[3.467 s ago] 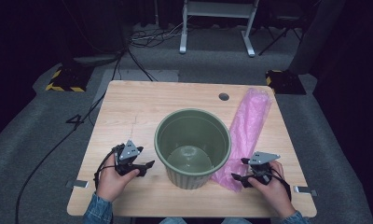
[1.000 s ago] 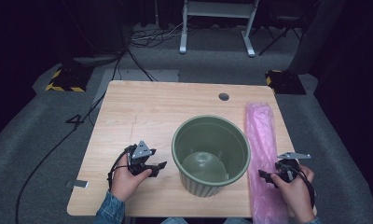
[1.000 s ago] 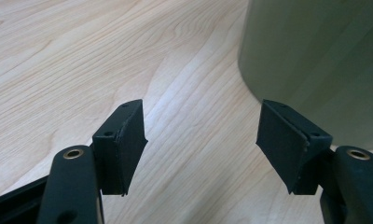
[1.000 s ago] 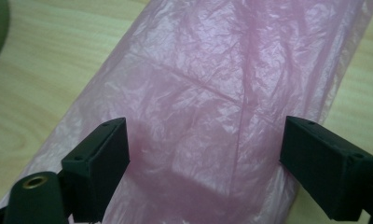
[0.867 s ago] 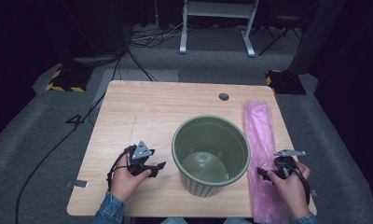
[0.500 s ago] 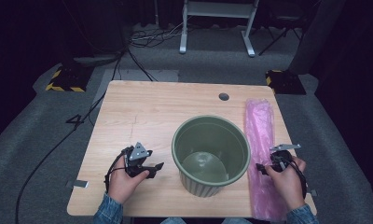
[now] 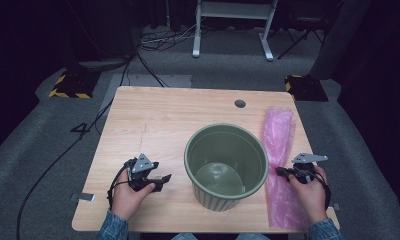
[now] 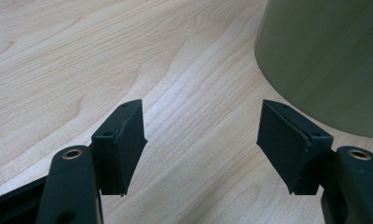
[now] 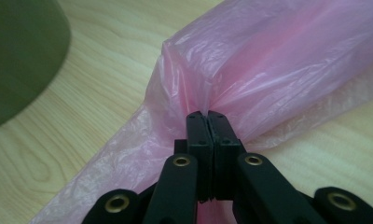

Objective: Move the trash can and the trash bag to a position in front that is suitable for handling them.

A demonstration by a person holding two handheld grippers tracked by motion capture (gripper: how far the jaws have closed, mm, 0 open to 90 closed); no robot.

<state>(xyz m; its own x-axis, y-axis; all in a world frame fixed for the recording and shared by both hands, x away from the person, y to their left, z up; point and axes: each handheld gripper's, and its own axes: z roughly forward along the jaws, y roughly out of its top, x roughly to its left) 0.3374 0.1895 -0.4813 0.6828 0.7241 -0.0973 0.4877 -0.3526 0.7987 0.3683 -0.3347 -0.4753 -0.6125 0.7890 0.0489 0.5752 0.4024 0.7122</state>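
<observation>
A pink plastic bag lies flat along the table's right side, from the far edge to the near one. My right gripper sits at the bag's left edge; its jaws have just been closing and now pinch a fold of the thin film between them. In the right gripper view the right gripper is shut on the bunched pink bag. A ribbed green bin stands upright and empty at mid-table. My left gripper rests left of the bin, and its jaws stand open over bare wood.
The wooden table has a round cable hole at the back right. The bin's wall stands close to the right of my left gripper, and the bin lies left of my right one. Cables and a desk frame are on the floor behind.
My right gripper has edged slightly left onto the bag and its jaws have closed on the film. Since the oldest frame the bin has shifted right and the bag has been straightened.
</observation>
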